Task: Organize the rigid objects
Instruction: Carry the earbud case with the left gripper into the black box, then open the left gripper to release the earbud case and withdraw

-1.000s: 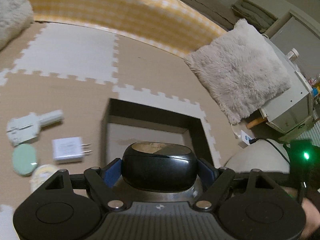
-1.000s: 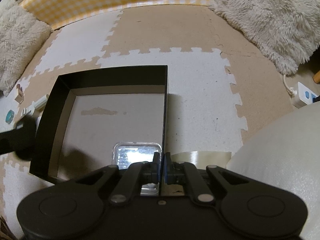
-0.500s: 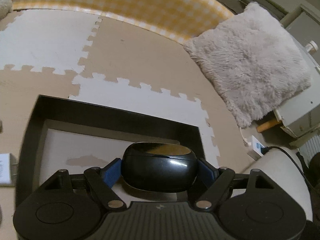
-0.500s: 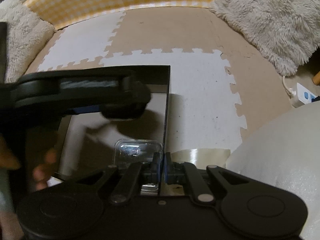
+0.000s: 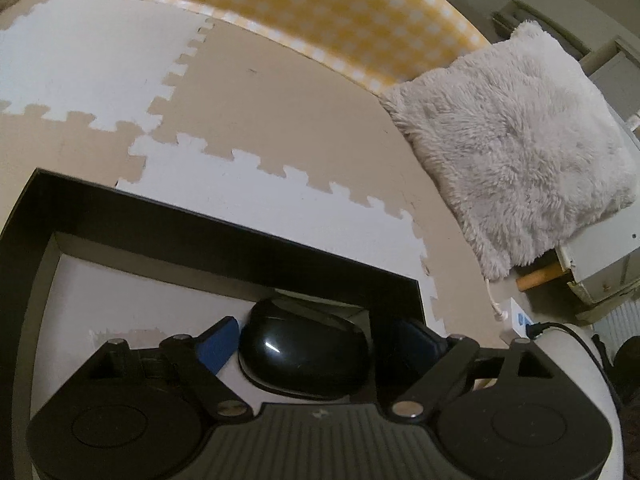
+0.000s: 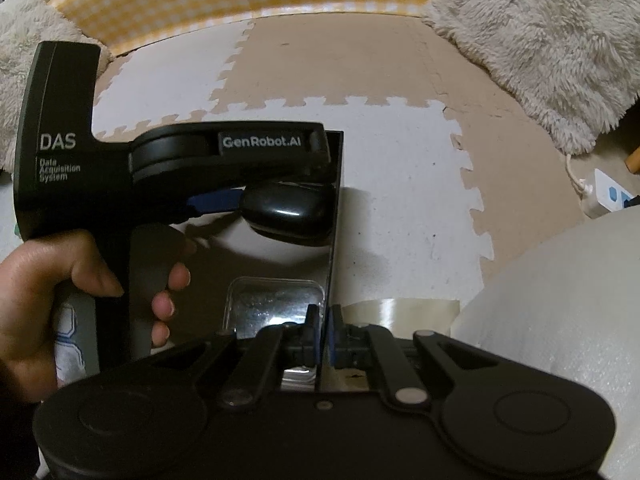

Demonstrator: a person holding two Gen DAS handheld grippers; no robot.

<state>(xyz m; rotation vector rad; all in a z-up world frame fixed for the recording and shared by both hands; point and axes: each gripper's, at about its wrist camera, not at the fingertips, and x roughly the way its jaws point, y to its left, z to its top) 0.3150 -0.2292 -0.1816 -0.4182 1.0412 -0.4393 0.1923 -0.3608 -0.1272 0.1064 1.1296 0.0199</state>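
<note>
A glossy black oval case (image 5: 304, 354) rests on the pale floor of the black open box (image 5: 240, 240), near its far right corner. My left gripper (image 5: 316, 332) straddles the case, jaws opening. The right blue pad (image 5: 416, 340) stands clear of the case and the left one is at its edge. In the right wrist view the case (image 6: 286, 214) lies under that gripper, held by a hand (image 6: 40, 300). My right gripper (image 6: 323, 320) is shut on the box's right wall (image 6: 336, 184). A clear plastic container (image 6: 276, 300) lies inside the box.
A roll of clear tape (image 6: 400, 308) lies just outside the box's right wall. A fluffy grey cushion (image 5: 512, 144) and a white power strip (image 5: 520, 320) sit to the right. A large white padded surface (image 6: 560, 320) fills the near right. Yellow checked fabric (image 5: 320, 12) borders the foam mats.
My left gripper carried the black case over the box and down onto its floor, and its jaws have spread away from the case. The right gripper stayed still on the wall.
</note>
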